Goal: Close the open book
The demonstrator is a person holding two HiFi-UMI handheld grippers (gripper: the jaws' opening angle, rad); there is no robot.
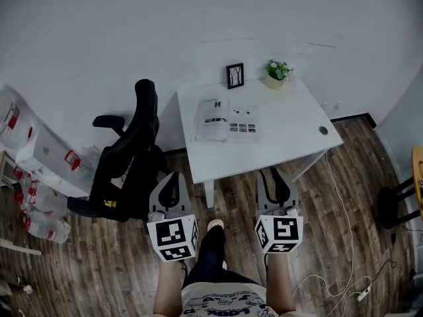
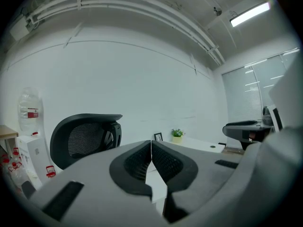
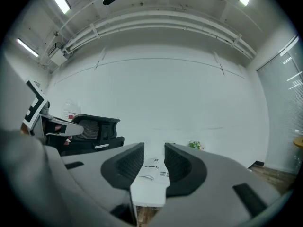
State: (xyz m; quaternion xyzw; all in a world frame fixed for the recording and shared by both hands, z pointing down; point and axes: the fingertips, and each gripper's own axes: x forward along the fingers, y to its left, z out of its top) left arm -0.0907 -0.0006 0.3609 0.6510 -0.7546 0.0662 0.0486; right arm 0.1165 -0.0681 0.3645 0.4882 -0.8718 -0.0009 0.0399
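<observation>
The open book (image 1: pixel 228 121) lies flat on the white table (image 1: pixel 291 127), toward its left side, pages up. Both grippers hang over the wooden floor, short of the table's near edge and apart from the book. My left gripper (image 1: pixel 170 178) has its jaws touching at the tips, with nothing between them (image 2: pixel 151 145). My right gripper (image 1: pixel 274 174) stands with a gap between its jaws (image 3: pixel 154 148). Through that gap the right gripper view shows the book (image 3: pixel 154 169) on the table (image 3: pixel 149 195), well ahead. Nothing is held.
A black office chair (image 1: pixel 129 157) stands close to the table's left side, near my left gripper. At the table's far edge are a small picture frame (image 1: pixel 234 75) and a potted plant (image 1: pixel 278 71). Boxes and bottles (image 1: pixel 39 157) sit at far left. A white cable (image 1: pixel 344 243) lies on the floor.
</observation>
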